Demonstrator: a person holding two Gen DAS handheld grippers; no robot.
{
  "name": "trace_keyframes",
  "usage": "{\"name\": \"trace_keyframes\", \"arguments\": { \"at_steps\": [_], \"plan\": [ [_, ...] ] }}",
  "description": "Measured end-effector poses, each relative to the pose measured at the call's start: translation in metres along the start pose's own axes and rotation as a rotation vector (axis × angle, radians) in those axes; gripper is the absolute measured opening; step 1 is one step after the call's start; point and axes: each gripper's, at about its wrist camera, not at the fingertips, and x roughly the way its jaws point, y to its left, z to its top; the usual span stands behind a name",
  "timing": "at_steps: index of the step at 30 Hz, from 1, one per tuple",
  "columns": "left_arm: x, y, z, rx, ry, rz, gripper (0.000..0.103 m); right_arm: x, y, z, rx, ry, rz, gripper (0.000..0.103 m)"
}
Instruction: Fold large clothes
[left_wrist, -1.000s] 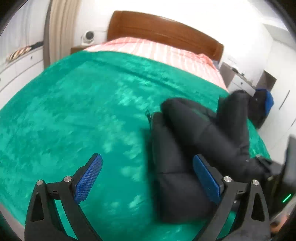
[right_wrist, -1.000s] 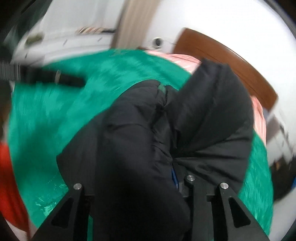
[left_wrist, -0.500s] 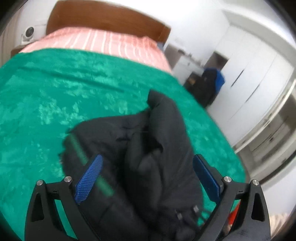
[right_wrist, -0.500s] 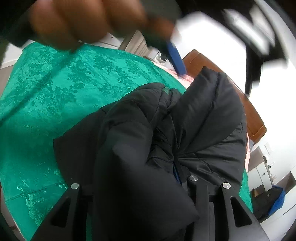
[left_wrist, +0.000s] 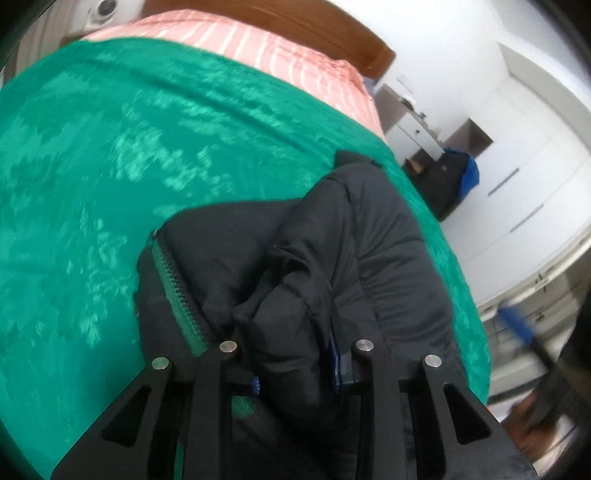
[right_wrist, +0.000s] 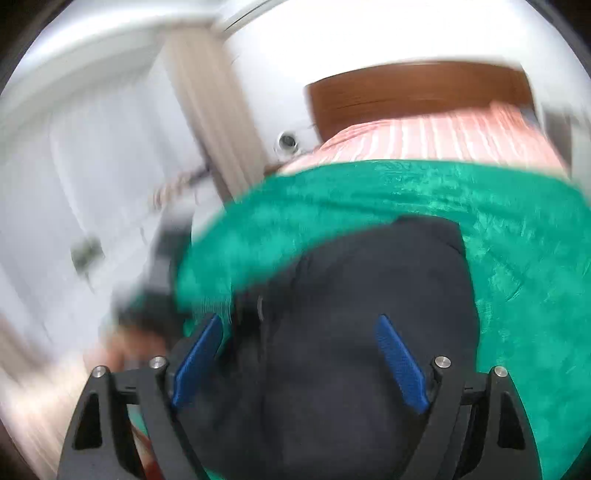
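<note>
A black padded jacket (left_wrist: 369, 251) with a green zipper (left_wrist: 177, 291) lies bunched on the green bedspread (left_wrist: 110, 147) near the bed's right front edge. My left gripper (left_wrist: 295, 365) is shut on a thick fold of the jacket, and the fabric hides most of its blue pads. In the right wrist view, which is blurred by motion, the jacket (right_wrist: 369, 295) lies under my right gripper (right_wrist: 301, 354), whose blue pads stand wide apart and hold nothing.
A pink striped sheet (left_wrist: 240, 40) and a wooden headboard (left_wrist: 314, 26) lie at the far end. White wardrobes (left_wrist: 535, 177) and a dark bag with blue (left_wrist: 454, 177) stand right of the bed. A curtain (right_wrist: 207, 103) hangs at the left.
My left gripper went from open to shut on the jacket. My right gripper let go of the jacket and opened, and its view swung quickly.
</note>
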Motion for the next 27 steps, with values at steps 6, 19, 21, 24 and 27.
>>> {"name": "trace_keyframes", "arguments": {
  "at_steps": [6,19,21,24,27],
  "plan": [
    [0.002,0.018,-0.015,-0.040,-0.040,-0.062,0.030,0.002,0.010,0.046,-0.137,-0.095,-0.132,0.091],
    [0.035,0.047,-0.023,-0.115,-0.066,-0.108,0.035,0.152,-0.056,-0.017,-0.105,0.050,-0.339,0.103],
    [0.041,0.052,-0.023,-0.136,-0.068,-0.120,0.034,0.161,-0.062,-0.018,-0.099,0.063,-0.348,0.103],
    [0.046,0.054,-0.024,-0.135,-0.069,-0.116,0.034,0.165,-0.067,-0.022,-0.099,0.056,-0.357,0.103],
    [0.051,0.051,-0.024,-0.129,-0.069,-0.094,0.034,0.179,-0.068,-0.030,-0.099,0.037,-0.364,0.103]
  ]
}}
